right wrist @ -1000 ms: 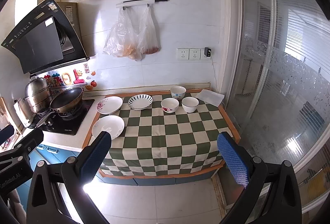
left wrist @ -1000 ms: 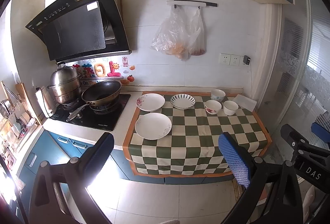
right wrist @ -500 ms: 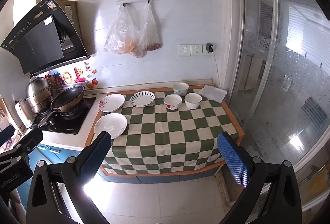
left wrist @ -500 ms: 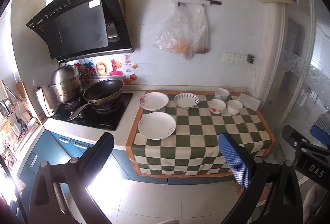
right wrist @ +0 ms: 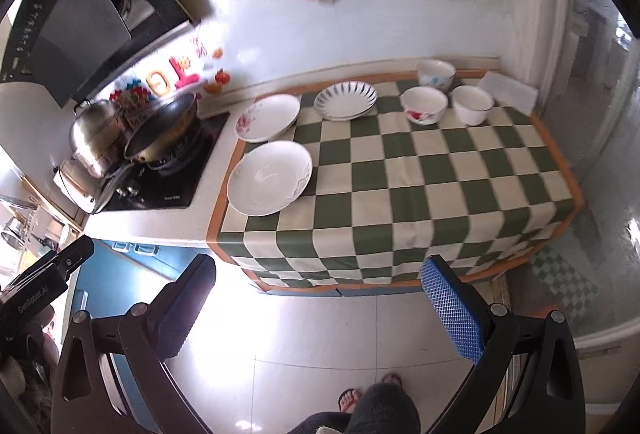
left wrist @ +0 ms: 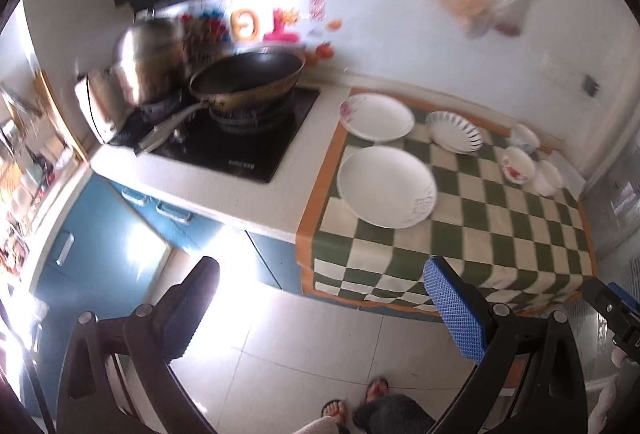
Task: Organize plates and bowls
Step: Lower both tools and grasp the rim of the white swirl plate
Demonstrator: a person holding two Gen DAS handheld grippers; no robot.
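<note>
Over the floor, short of the counter, I am holding both tongs, left and right, spread and empty; plates and bowls are sitting well ahead on it.

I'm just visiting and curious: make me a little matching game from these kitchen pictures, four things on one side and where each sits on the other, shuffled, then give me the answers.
Things:
1. wok
2. plain white plate
3. striped plate
4. folded white cloth

Places:
A. far right corner of the checked tablecloth, beside the bowls
B. on the black stove
C. at the back of the tablecloth, between the flowered plate and the bowls
D. near left part of the tablecloth, closest to the stove

Pairs: 1-B, 2-D, 3-C, 4-A
</note>
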